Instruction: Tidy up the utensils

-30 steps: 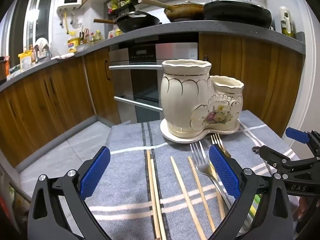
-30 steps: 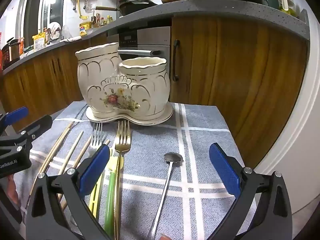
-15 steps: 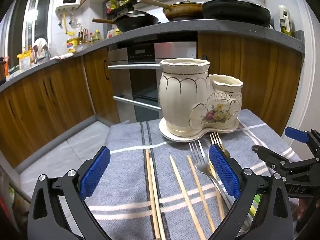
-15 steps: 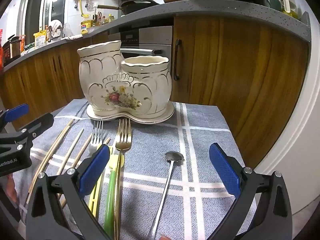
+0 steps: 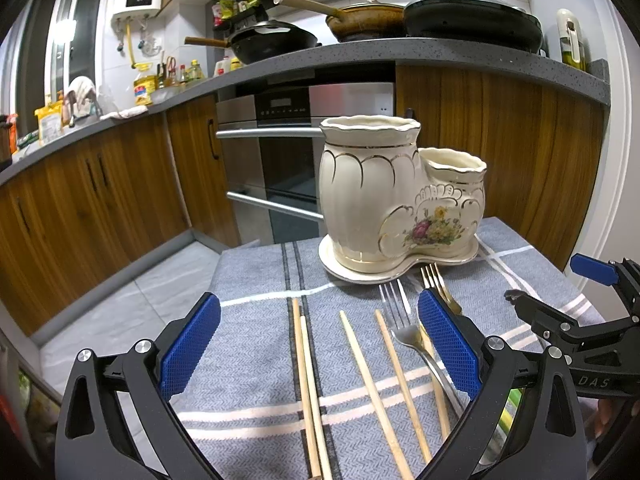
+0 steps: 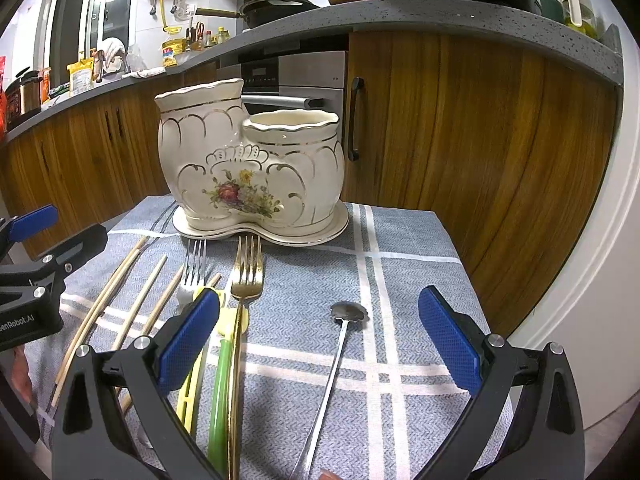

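Observation:
A cream ceramic holder with two cups and a flower print stands at the far end of a grey striped cloth. In front of it lie several wooden chopsticks, a silver fork, a gold fork and a silver spoon. My left gripper hovers open over the chopsticks. My right gripper hovers open over the spoon and gold fork, holding nothing.
Green and yellow handled utensils lie beside the gold fork. Wooden cabinets and an oven stand behind the table. Pans sit on the counter above. The table's edges drop off left and right.
Both grippers have crept slightly forward toward the holder. Nothing on the cloth has moved, and both stay open.

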